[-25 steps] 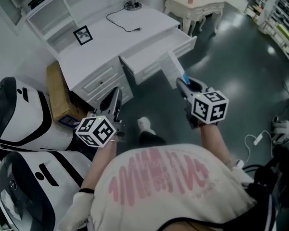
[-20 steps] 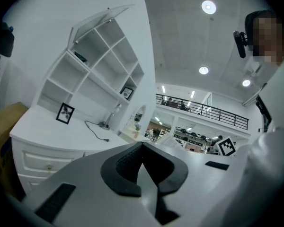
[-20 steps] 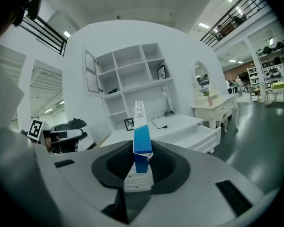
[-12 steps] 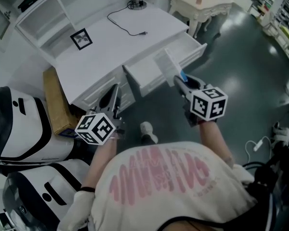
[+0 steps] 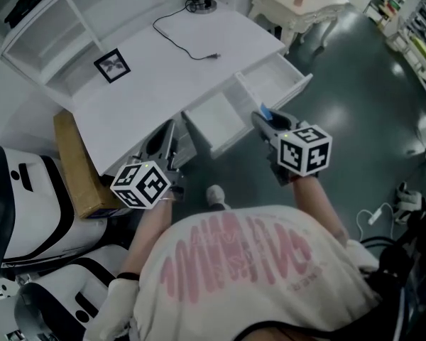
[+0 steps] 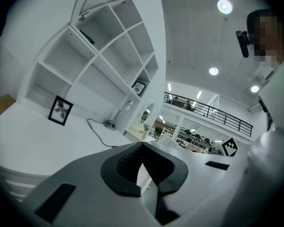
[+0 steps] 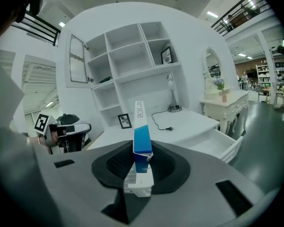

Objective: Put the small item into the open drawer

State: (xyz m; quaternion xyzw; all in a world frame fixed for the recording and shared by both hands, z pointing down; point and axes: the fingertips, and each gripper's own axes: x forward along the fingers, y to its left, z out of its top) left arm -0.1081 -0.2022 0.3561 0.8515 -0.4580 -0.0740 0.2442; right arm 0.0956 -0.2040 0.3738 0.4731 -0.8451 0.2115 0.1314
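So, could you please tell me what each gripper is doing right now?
Left gripper: closed, empty.
Right gripper: closed on a blue and white box.

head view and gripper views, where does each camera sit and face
Head view: on the person's head, facing steeply down at desk and open drawer; shirt, left hand-held gripper and right hand-held gripper show.
Left gripper view: on the left one, facing along its jaws to the shelves; a sleeve shows.
Right gripper view: on the right one, facing desk and drawer, box in its jaws.
Shared: all show the desk.
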